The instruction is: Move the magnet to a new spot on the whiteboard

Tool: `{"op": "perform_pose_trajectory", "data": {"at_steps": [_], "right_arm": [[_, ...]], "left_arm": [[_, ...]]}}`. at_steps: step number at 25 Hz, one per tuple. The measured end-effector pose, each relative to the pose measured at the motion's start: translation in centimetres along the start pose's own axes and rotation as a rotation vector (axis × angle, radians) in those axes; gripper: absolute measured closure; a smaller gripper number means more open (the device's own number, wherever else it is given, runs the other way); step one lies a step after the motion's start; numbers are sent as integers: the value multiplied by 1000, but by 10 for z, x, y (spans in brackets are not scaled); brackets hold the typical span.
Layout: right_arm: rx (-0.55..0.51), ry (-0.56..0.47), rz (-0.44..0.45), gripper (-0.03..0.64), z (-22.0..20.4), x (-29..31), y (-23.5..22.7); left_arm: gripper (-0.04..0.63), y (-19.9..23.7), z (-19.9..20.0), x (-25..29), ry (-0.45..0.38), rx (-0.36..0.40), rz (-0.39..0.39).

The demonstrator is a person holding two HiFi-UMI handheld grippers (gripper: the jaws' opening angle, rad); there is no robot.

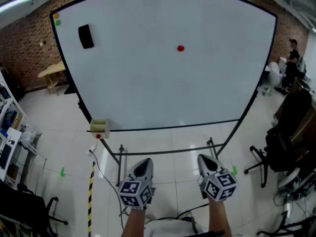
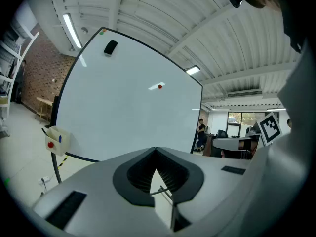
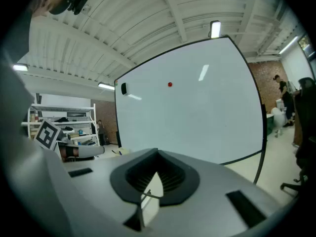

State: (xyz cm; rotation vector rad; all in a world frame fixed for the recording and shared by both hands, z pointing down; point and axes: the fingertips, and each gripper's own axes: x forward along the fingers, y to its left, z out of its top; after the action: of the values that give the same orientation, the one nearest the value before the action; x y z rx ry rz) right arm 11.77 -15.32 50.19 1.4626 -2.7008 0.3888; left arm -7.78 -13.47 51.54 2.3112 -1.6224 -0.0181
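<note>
A small red magnet [image 1: 180, 48] sticks to the upper middle of the big whiteboard [image 1: 163, 88]. It also shows in the left gripper view [image 2: 160, 86] and in the right gripper view [image 3: 170, 84]. Both grippers hang low in front of the board, well short of it. My left gripper [image 1: 143, 162] is shut with nothing between its jaws [image 2: 156, 149]. My right gripper [image 1: 205, 158] is shut too and holds nothing [image 3: 158, 152].
A black eraser [image 1: 86, 36] and two small coloured magnets [image 1: 57, 19] sit at the board's top left. A pale tray [image 1: 98, 127] hangs at its lower left corner. The stand's legs [image 1: 120, 157] spread on the floor. Office chairs [image 1: 284, 147] stand right, shelves [image 1: 12, 132] left.
</note>
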Motion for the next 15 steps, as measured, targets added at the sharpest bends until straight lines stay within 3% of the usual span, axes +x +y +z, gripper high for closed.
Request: {"op": "perform_pose_trajectory", "data": {"at_steps": [5,15], "right_arm": [[3,-2,-9,606,0,6,8],[19,-4,-71,606,-9,22,28]], "left_arm": [[594,9,2,0,7,9,-7],[586,40,24,18,16,115,-22]]}}
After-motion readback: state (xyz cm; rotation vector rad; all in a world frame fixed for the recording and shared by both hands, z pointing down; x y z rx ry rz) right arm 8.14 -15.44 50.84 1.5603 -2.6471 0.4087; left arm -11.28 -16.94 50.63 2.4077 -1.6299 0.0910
